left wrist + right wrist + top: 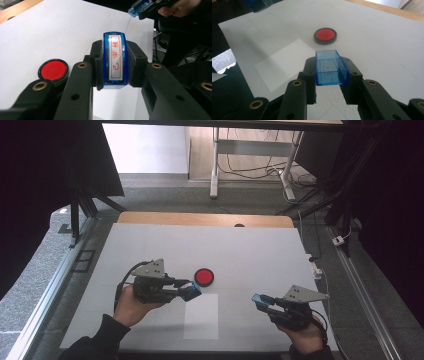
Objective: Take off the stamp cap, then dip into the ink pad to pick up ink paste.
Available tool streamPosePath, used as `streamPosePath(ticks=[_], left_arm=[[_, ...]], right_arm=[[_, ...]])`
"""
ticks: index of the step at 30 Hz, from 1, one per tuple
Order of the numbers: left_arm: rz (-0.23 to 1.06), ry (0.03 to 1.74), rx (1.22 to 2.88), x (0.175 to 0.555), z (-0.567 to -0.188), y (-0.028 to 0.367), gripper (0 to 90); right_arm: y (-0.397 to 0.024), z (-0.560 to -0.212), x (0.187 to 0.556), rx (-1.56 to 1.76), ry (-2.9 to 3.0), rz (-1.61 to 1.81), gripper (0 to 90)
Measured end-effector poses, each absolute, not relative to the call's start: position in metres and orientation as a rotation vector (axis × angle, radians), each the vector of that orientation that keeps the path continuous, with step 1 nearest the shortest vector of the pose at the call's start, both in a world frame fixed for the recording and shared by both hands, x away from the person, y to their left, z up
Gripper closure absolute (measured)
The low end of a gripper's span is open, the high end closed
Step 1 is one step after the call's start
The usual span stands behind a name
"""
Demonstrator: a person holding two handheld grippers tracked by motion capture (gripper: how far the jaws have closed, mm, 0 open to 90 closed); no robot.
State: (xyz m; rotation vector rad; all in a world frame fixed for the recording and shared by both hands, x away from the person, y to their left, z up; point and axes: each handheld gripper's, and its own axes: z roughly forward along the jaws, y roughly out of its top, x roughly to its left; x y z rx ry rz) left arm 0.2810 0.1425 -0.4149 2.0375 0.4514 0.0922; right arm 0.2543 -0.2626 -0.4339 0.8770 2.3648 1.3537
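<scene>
My left gripper (189, 290) is shut on a blue stamp (115, 60) whose white face carries red characters; in the high view the stamp (190, 291) hangs just left of a round red ink pad (204, 276). The ink pad (53, 70) lies to the left of the jaws in the left gripper view. My right gripper (261, 302) is shut on the stamp's clear blue cap (330, 67), open end toward the camera, held above the table's right side. A white paper sheet (201, 316) lies flat between the two grippers, also seen as the sheet (284, 63) left of the cap.
The white table top (250, 255) has a wooden strip (205, 219) along its far edge. An aluminium rail (47, 295) runs along the left side, cables and a plug (317, 270) lie by the right edge. A desk frame (250, 165) stands on the floor beyond.
</scene>
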Motion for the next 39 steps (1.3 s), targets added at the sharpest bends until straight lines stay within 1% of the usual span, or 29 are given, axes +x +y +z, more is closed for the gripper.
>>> streamPosePath(ticks=[16,23,39], left_arm=[[0.119,0.506,2.052,0.290,-0.414,0.139,70.2],[0.126,0.534,2.070,0.298,-0.415,0.134,70.2],[0.145,0.574,2.101,0.323,-0.422,0.125,70.2]], right_arm=[[-0.292,-0.446,0.240,1.011,2.317,1.313,68.4],[-0.296,-0.451,0.239,1.040,2.333,1.279,68.4],[-0.300,-0.451,0.237,1.055,2.333,1.283,68.4]])
